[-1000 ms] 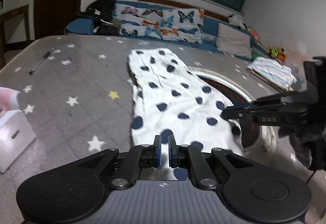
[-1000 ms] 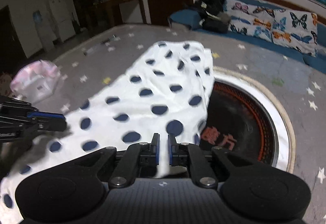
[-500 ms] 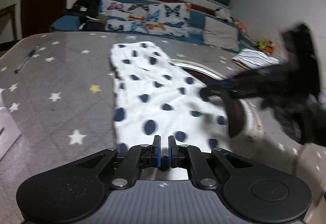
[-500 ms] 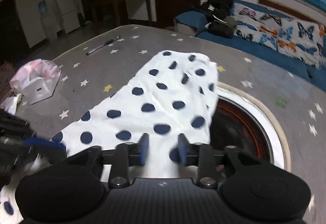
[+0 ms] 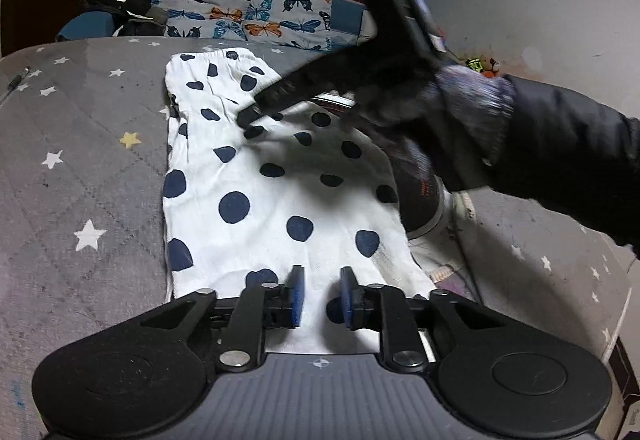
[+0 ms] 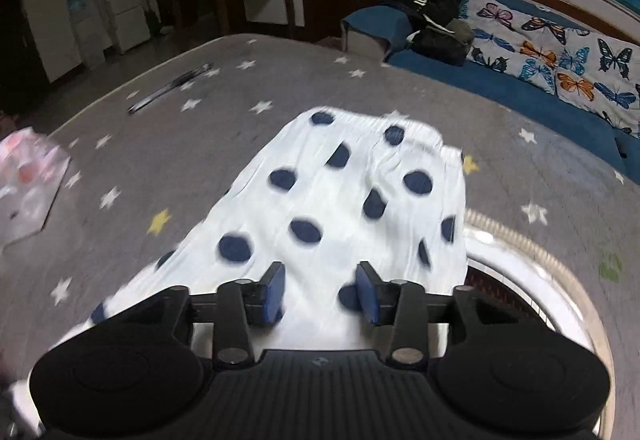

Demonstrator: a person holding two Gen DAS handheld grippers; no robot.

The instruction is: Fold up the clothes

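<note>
Grey quilted star-printed surface [image 5: 84, 167] overlaid by crinkled white navy-dotted cotton garment [image 5: 276, 199]; red lettering unreadable. Left gripper [image 5: 320, 296] fingers spread, empty. Right gripper [image 6: 320, 292] fingers spread above garment.

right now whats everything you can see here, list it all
polka-dot garment: 1, white with navy dots, spread flat mid-table
table cover: 1, grey with stars, under the garment
round inset: 1, dark with pale rim, partly under the garment
pen: 1, dark, far table edge
pink-white bag: 1, table's left edge in the right wrist view
butterfly cover: 1, multicolour, on the blue sofa
black bag: 1, on the sofa
left gripper: open, over the garment's near edge
right gripper: open, above the garment
gloved hand: 1, dark glove and sleeve
</note>
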